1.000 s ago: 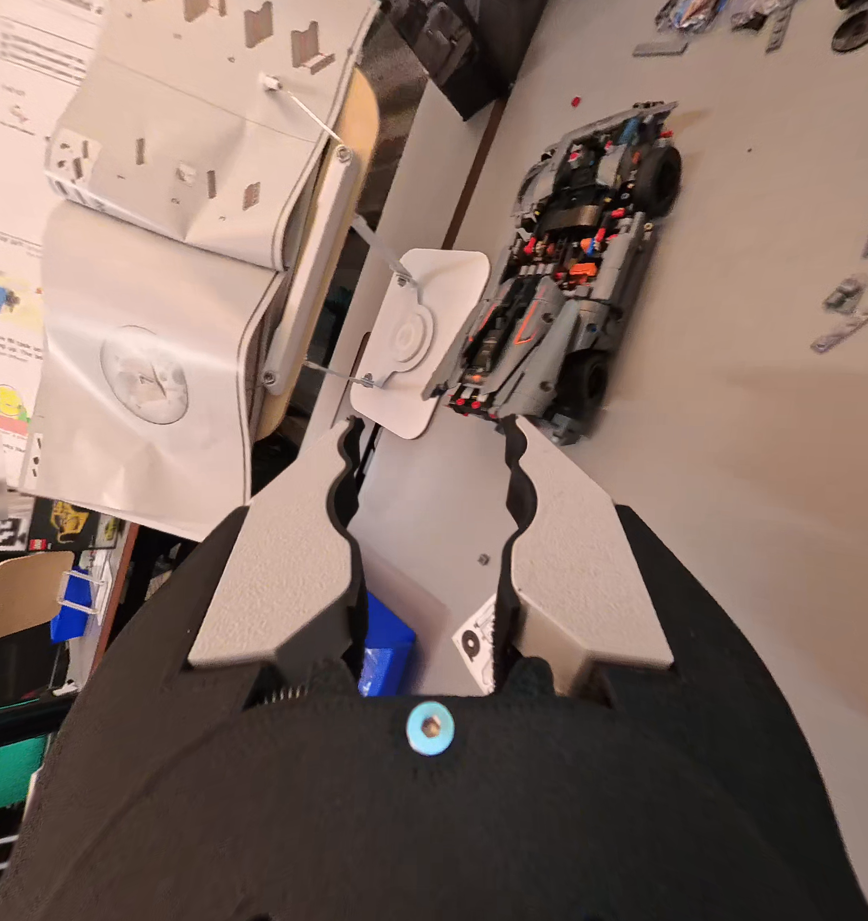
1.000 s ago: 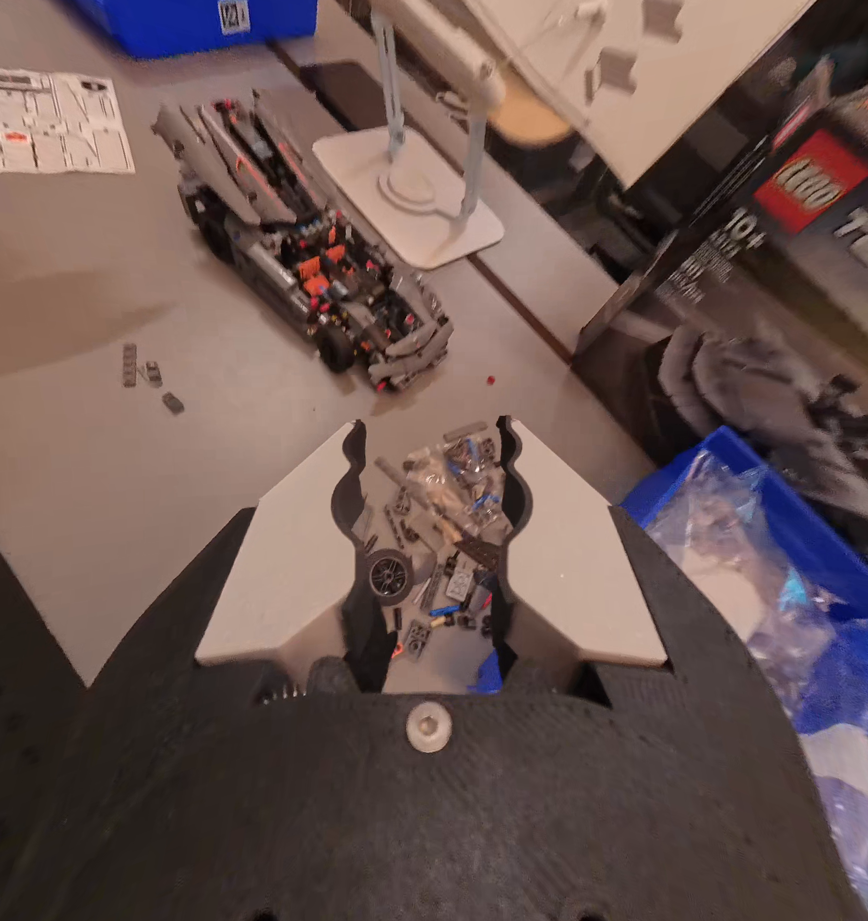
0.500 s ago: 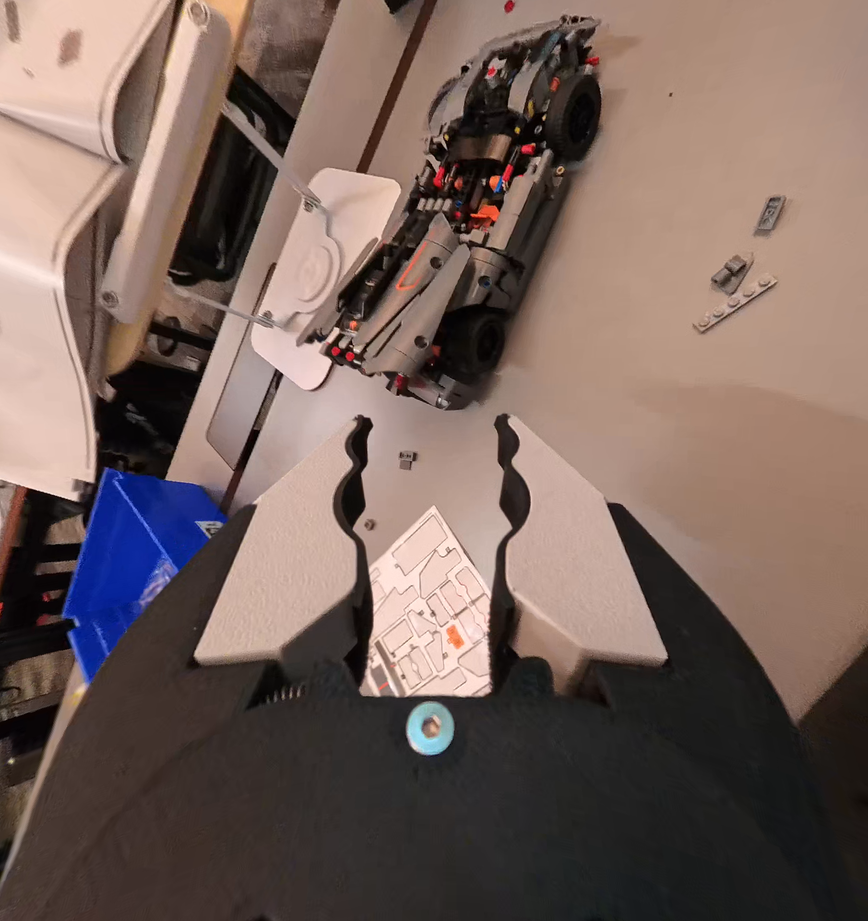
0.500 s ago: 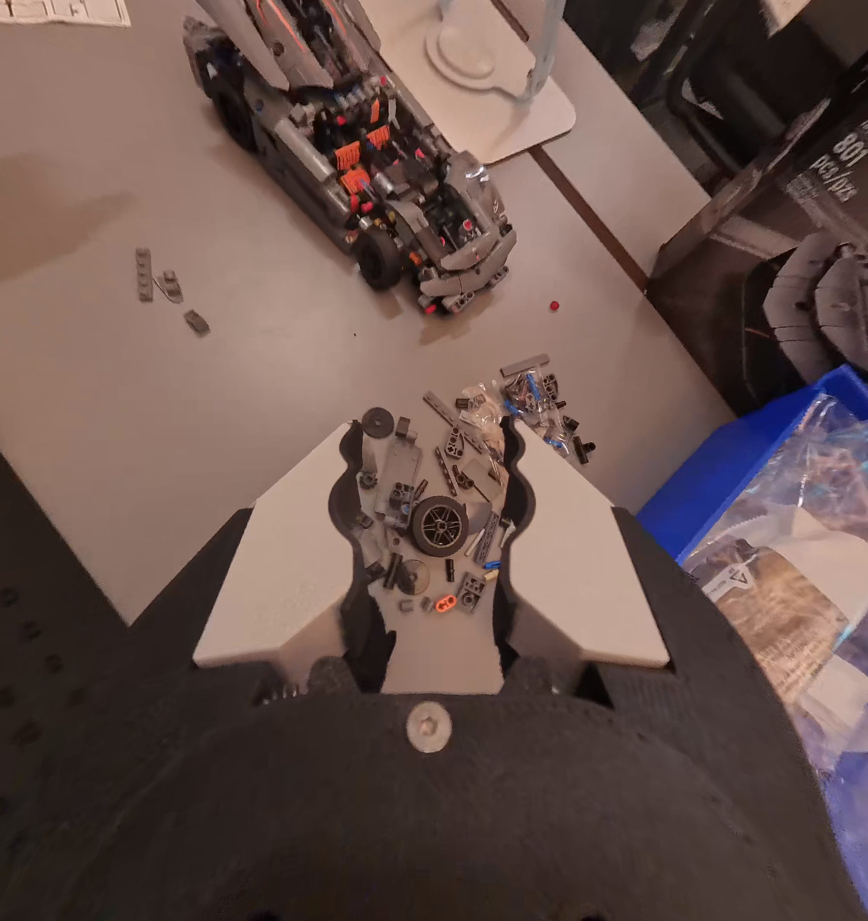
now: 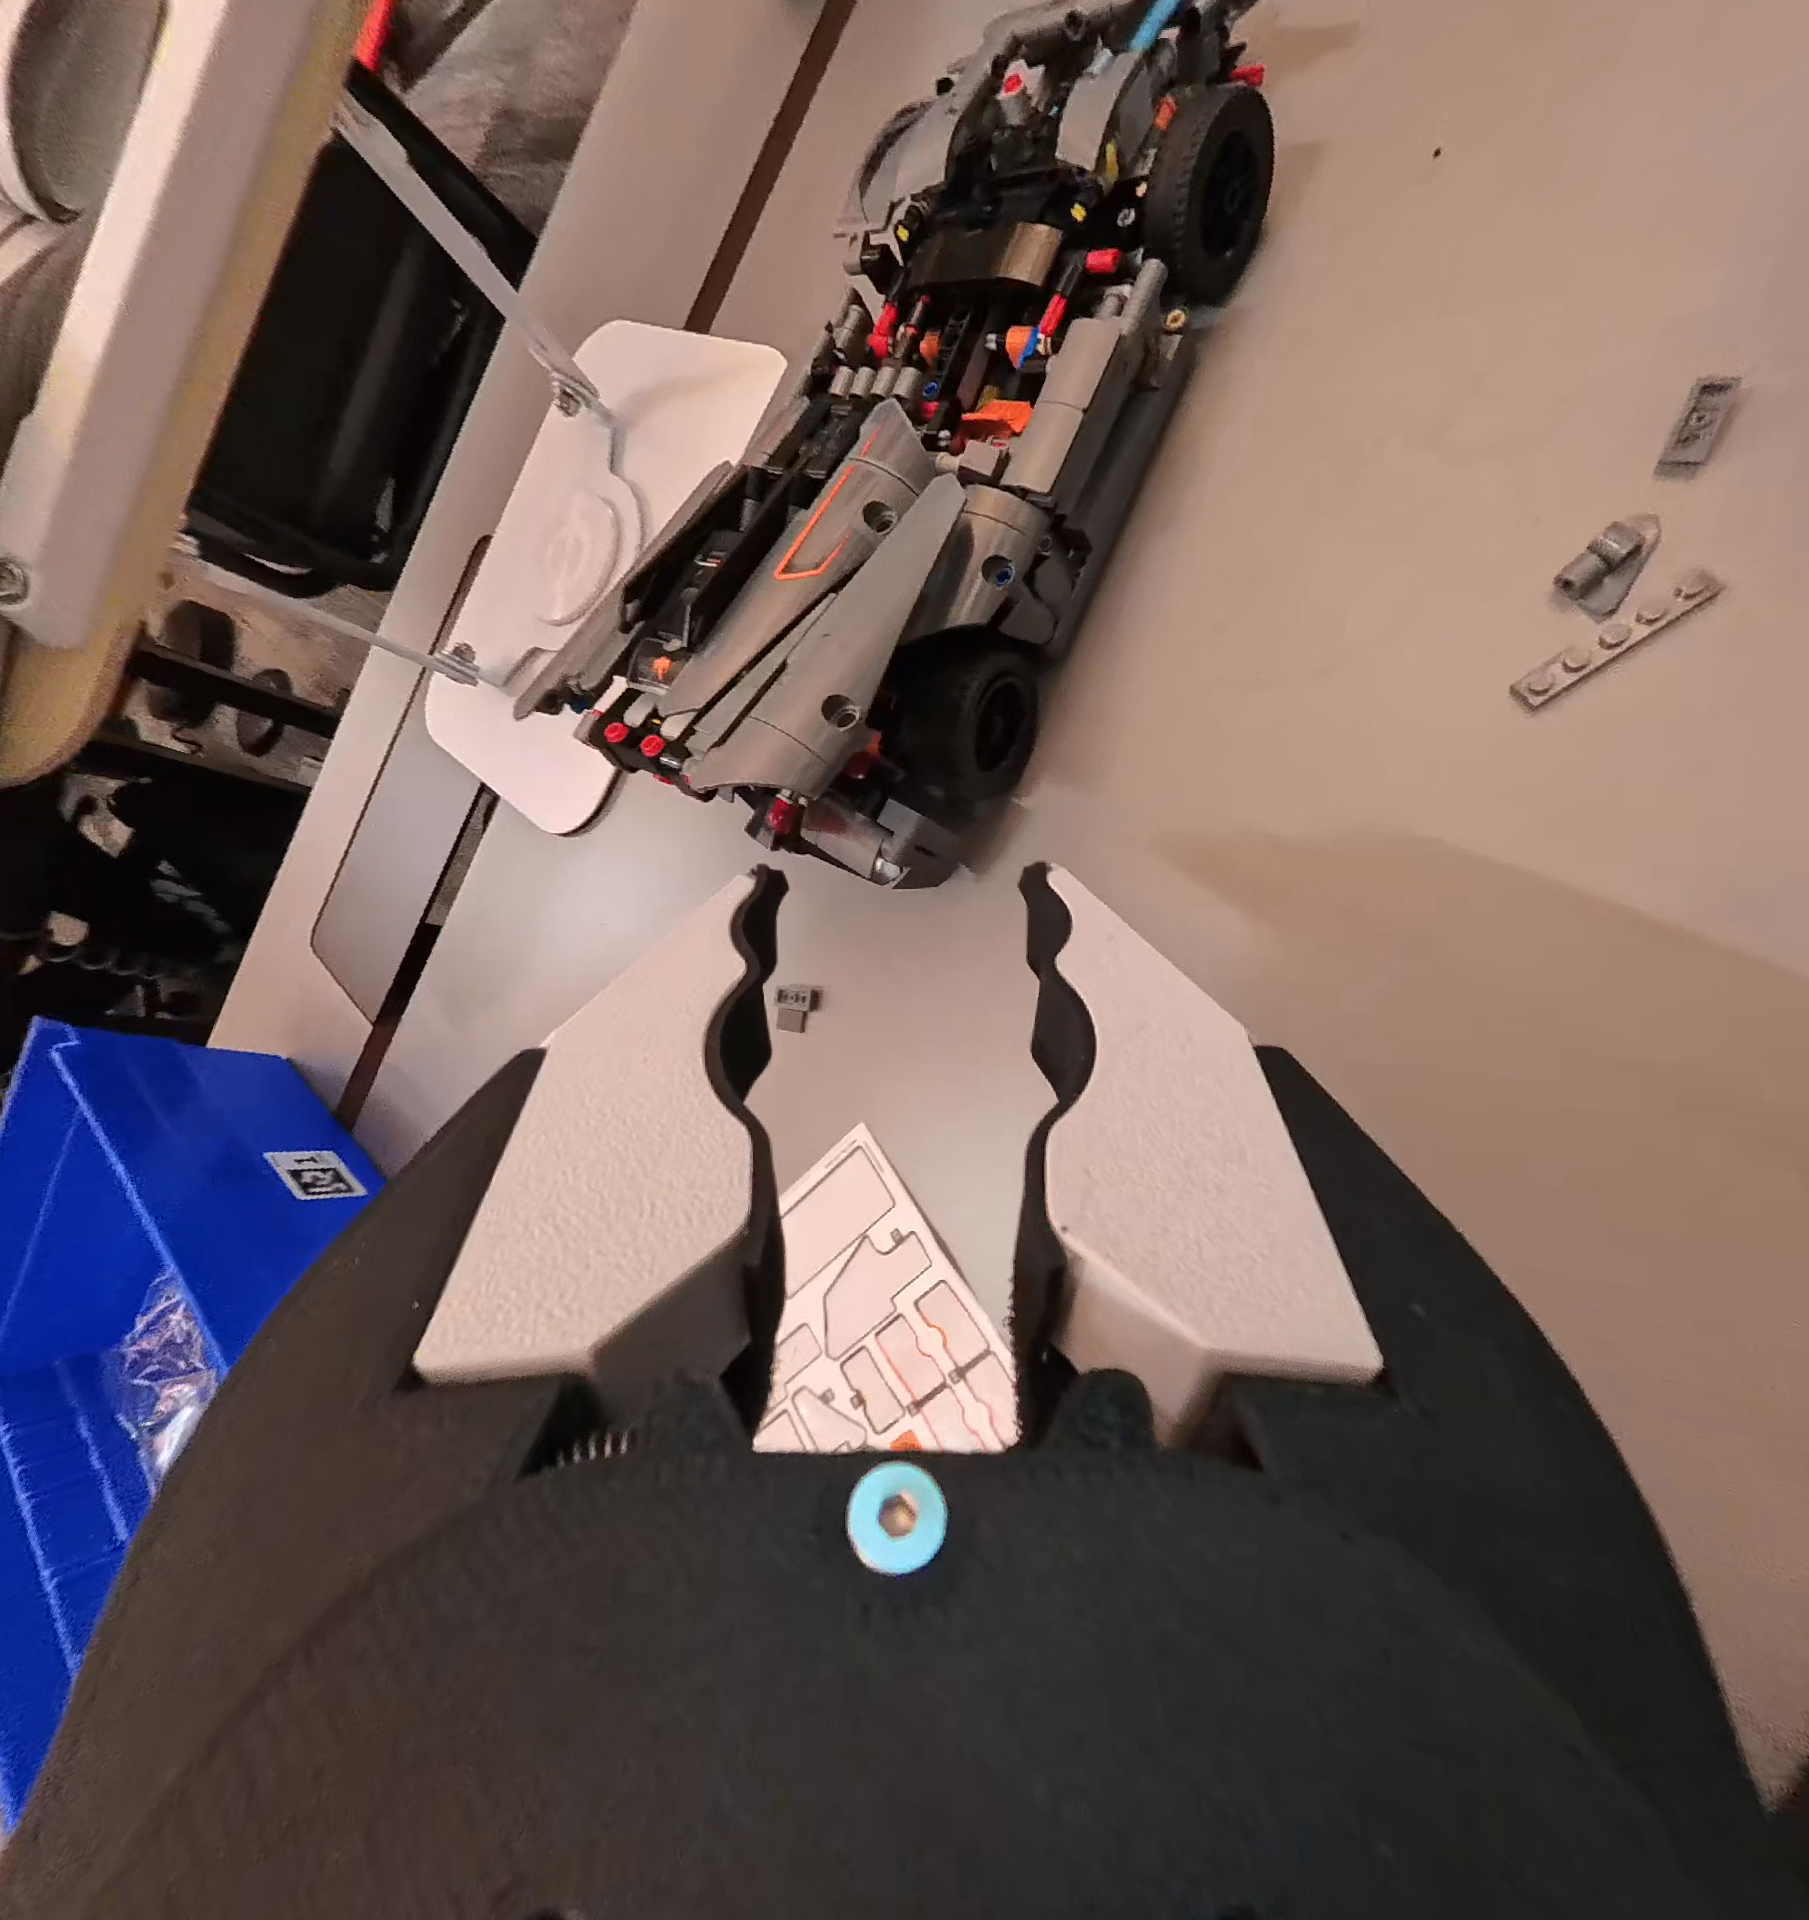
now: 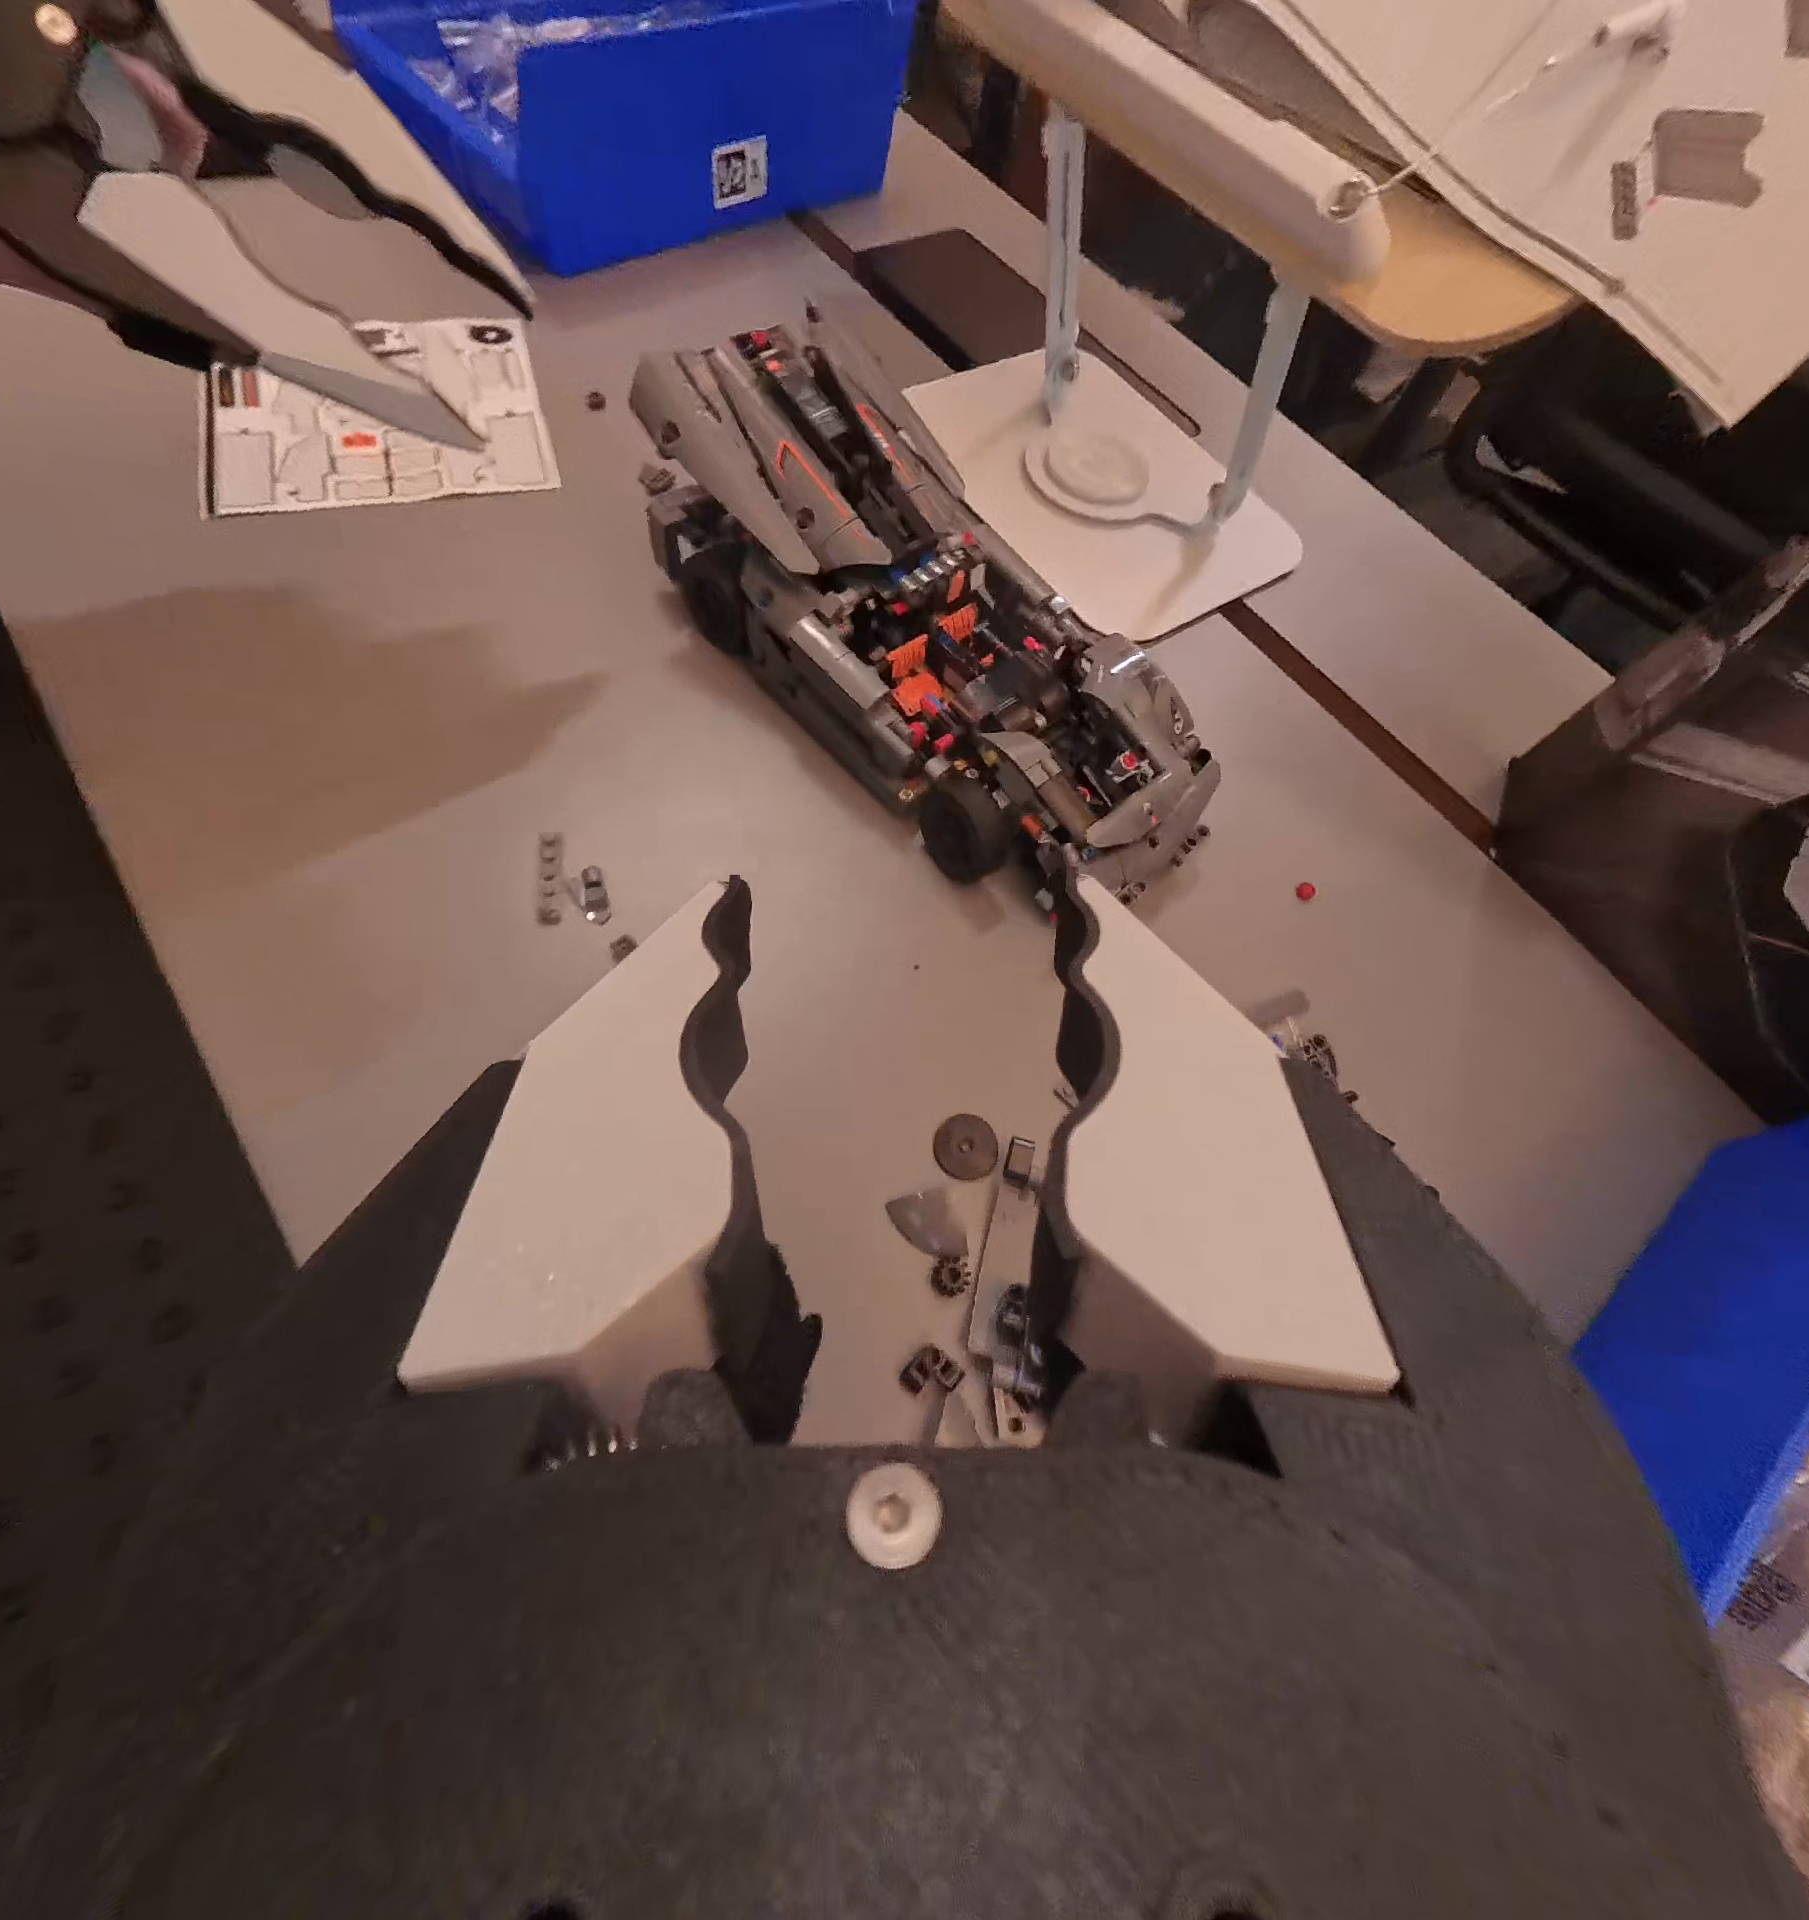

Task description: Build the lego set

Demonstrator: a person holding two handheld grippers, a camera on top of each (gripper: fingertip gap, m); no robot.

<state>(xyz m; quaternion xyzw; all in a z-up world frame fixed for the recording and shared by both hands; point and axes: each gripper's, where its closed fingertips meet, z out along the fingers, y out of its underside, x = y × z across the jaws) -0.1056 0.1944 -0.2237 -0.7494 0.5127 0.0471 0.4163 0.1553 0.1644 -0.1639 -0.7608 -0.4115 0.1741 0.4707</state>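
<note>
Both grippers hang above a grey desk (image 6: 380, 748), each with its fingers spread apart and nothing between them. The left gripper (image 5: 895, 883) points down at a sticker sheet (image 5: 879, 1309) and a small grey brick (image 5: 798, 1006), its tips just short of the nose of the half-built lego car (image 5: 941, 499). The right gripper (image 6: 900, 894) tilts over a scatter of loose parts (image 6: 973, 1226) — a dark disc, a gear, grey plates — with the car just beyond its tips. The car sits mid-desk, beside the white base of a booklet stand (image 6: 1108, 488). A blue bin (image 6: 619, 114) at the desk's far end holds clear plastic bags; a second blue bin (image 6: 1752, 1340) on the right also holds bagged material.
</note>
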